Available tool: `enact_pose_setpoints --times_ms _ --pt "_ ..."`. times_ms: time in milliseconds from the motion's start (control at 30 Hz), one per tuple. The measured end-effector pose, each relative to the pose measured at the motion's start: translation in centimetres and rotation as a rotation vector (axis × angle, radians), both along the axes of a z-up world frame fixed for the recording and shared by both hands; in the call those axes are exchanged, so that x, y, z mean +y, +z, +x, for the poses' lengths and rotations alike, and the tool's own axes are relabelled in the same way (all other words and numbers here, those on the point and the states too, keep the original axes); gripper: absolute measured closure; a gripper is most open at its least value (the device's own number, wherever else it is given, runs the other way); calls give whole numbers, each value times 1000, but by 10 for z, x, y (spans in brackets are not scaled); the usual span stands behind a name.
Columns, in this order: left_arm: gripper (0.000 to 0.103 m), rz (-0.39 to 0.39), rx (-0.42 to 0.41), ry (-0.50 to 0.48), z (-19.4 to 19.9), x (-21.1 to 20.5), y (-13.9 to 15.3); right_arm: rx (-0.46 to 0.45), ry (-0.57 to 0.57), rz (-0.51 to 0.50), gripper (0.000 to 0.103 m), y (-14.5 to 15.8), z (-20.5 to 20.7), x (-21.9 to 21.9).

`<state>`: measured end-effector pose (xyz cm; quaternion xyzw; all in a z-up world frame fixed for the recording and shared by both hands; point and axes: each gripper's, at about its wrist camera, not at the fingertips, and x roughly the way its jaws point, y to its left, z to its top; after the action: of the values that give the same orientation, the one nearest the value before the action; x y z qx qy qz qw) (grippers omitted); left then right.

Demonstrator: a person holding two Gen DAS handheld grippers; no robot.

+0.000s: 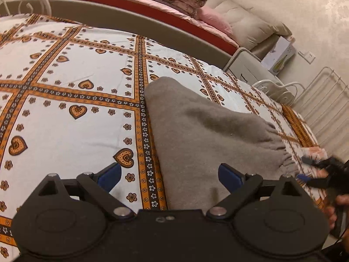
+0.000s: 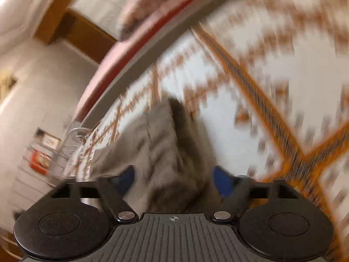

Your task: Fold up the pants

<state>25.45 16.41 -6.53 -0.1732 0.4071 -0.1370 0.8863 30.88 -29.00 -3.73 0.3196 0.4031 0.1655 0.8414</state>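
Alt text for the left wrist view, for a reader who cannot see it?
Grey pants lie folded on a heart-patterned bedsheet, below the open left gripper. The right gripper, hand-held, sits at their elastic waistband by the frame's right edge.

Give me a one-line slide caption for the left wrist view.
Open left gripper above folded grey pants on a heart-patterned bedsheet.
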Motion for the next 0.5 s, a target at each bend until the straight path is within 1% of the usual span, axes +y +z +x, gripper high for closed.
enact_pose_setpoints --times_ms 67,133,267,300,367,433,500 --pt "14 16 -1 -15 1 -3 -1 -36 55 -30 20 8 5 -2" --pt "14 23 4 -23 4 -7 -3 -31 92 -56 20 5 11 0" --pt "14 26 2 -48 10 -13 -8 13 176 -42 20 -15 20 4" --pt "14 40 6 -50 13 -14 -11 21 188 -32 20 -21 17 3" --pt "14 68 14 -55 18 -16 -16 37 208 -44 20 -31 22 2" --pt "13 56 22 -70 25 -15 -23 40 237 -72 20 -38 26 4" --pt "13 47 5 -91 31 -15 -27 45 259 -40 20 -46 31 3"
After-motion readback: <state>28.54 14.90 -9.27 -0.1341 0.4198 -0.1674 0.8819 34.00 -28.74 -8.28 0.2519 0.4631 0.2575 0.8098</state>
